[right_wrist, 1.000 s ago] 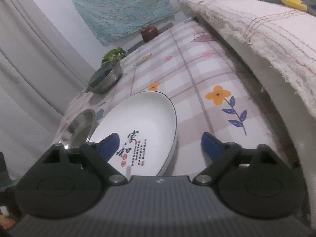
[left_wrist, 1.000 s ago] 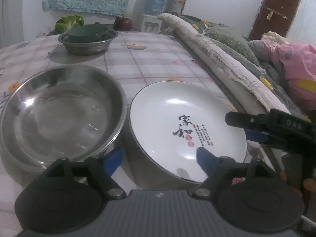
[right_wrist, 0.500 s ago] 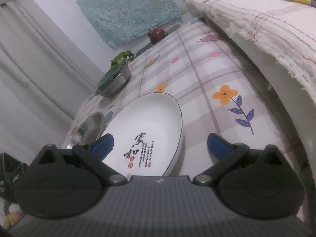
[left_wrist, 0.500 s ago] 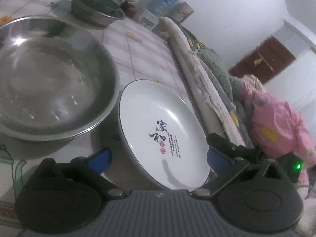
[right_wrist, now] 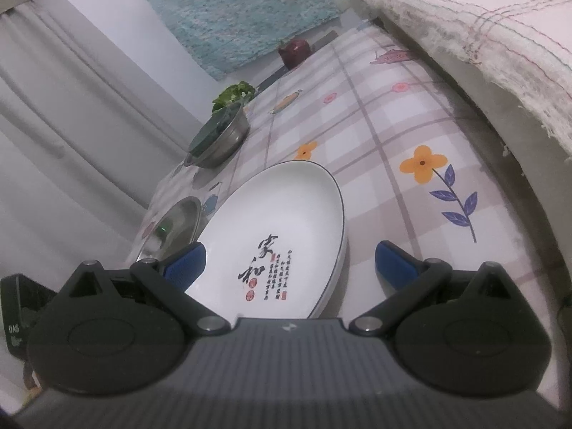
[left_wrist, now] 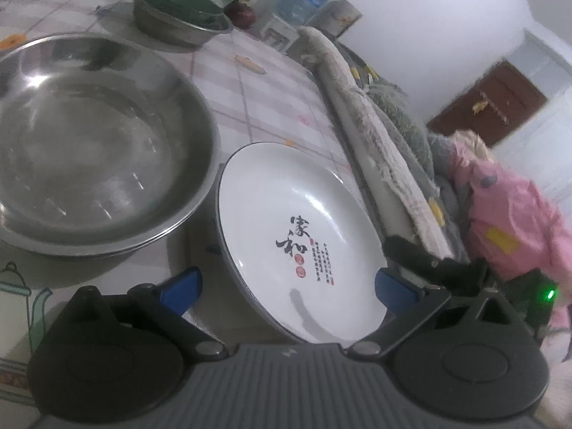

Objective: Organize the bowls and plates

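A white plate with black calligraphy (left_wrist: 286,211) lies on the checked tablecloth (left_wrist: 271,93), right of a large steel bowl (left_wrist: 85,143). My left gripper (left_wrist: 287,287) is open, its blue fingertips on either side of the plate's near rim. The right gripper (right_wrist: 291,262) is open too, and the same plate (right_wrist: 282,221) lies between its fingertips in the right wrist view. A smaller steel bowl holding a dark green bowl (left_wrist: 178,10) stands at the far end; it also shows in the right wrist view (right_wrist: 218,136).
A rolled blanket and bedding (left_wrist: 375,136) run along the table's right edge. A dark red teapot (right_wrist: 295,52) and green vegetables (right_wrist: 234,93) sit at the far end. A curtain (right_wrist: 53,125) hangs left. Pink clothing (left_wrist: 518,221) lies beyond the bedding.
The left gripper has tilted and moved closer over the plate's near rim. The right gripper has shifted slightly, with the plate still between its open fingers.
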Motion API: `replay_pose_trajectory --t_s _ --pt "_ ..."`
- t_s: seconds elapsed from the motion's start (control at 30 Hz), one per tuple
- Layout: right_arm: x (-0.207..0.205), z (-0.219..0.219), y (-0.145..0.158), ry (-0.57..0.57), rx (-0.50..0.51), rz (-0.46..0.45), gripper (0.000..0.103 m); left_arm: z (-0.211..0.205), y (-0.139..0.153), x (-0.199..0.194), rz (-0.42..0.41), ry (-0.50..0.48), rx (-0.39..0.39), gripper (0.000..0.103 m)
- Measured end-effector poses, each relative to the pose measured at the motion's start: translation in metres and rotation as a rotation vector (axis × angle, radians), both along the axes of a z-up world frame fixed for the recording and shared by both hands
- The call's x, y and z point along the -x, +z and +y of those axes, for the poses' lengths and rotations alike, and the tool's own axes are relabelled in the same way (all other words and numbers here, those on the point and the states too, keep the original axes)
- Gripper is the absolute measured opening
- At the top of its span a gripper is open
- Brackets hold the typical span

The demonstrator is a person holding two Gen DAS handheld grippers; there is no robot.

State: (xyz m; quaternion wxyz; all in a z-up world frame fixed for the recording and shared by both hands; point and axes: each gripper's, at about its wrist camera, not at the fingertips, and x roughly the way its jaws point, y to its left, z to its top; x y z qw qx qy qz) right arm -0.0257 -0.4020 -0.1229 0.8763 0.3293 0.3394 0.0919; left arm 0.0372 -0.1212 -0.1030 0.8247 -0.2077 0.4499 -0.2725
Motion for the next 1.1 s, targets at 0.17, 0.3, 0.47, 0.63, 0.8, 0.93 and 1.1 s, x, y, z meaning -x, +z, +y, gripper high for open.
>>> replay_pose_trajectory --t_s 0.17,0.3,0.47,0.63,0.8,0.93,1.1 --pt "-0.005 0.004 0.006 -0.01 0.055 -0.001 0.094 -0.009 0.006 0.008 -0.083 -0.035 -0.112 0.101" --pt "-0.011 0.004 0.006 -0.016 0.115 0.002 0.074 -0.013 0.008 0.013 -0.135 -0.036 -0.16 0.087" --pt "-0.019 0.006 0.004 -0.015 0.192 0.022 0.045 -0.018 0.005 0.016 -0.16 -0.063 -0.208 0.062" --pt "-0.02 0.015 0.004 0.005 0.256 0.029 0.029 -0.018 0.005 0.018 -0.169 -0.066 -0.214 0.059" --pt "-0.014 0.015 0.007 0.008 0.276 0.04 0.029 -0.022 0.008 0.022 -0.155 -0.14 -0.207 0.059" --pt "0.001 0.01 0.009 -0.006 0.284 0.051 0.028 -0.026 0.009 0.031 -0.153 -0.224 -0.2 0.059" --pt "0.012 0.008 0.01 -0.028 0.289 0.043 0.028 -0.021 0.008 0.021 -0.125 -0.193 -0.194 0.059"
